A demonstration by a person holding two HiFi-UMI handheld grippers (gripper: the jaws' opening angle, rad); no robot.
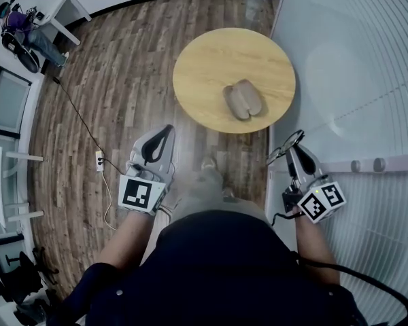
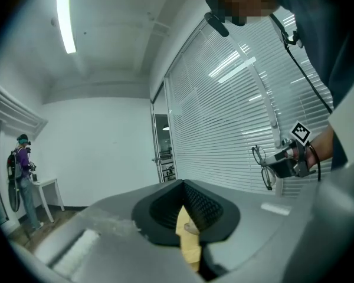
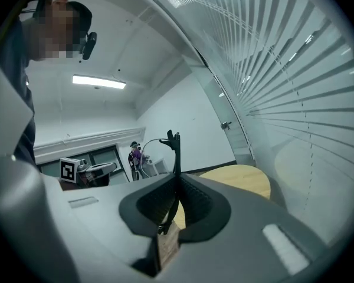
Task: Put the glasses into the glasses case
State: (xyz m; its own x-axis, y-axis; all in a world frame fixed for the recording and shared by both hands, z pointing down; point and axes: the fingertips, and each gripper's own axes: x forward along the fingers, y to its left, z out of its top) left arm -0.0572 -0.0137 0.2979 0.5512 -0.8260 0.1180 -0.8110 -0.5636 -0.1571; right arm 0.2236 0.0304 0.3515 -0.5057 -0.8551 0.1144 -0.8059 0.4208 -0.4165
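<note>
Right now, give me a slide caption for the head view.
Right gripper holds glasses, short of the open case on the round table.

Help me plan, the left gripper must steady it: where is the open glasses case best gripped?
Probably the outer rim of the left half of the glasses case, coming from above on its left. It lies open, halves side by side, hollows up, so the fingers of the left gripper can straddle that wall and leave the hollows free for the glasses.
</note>
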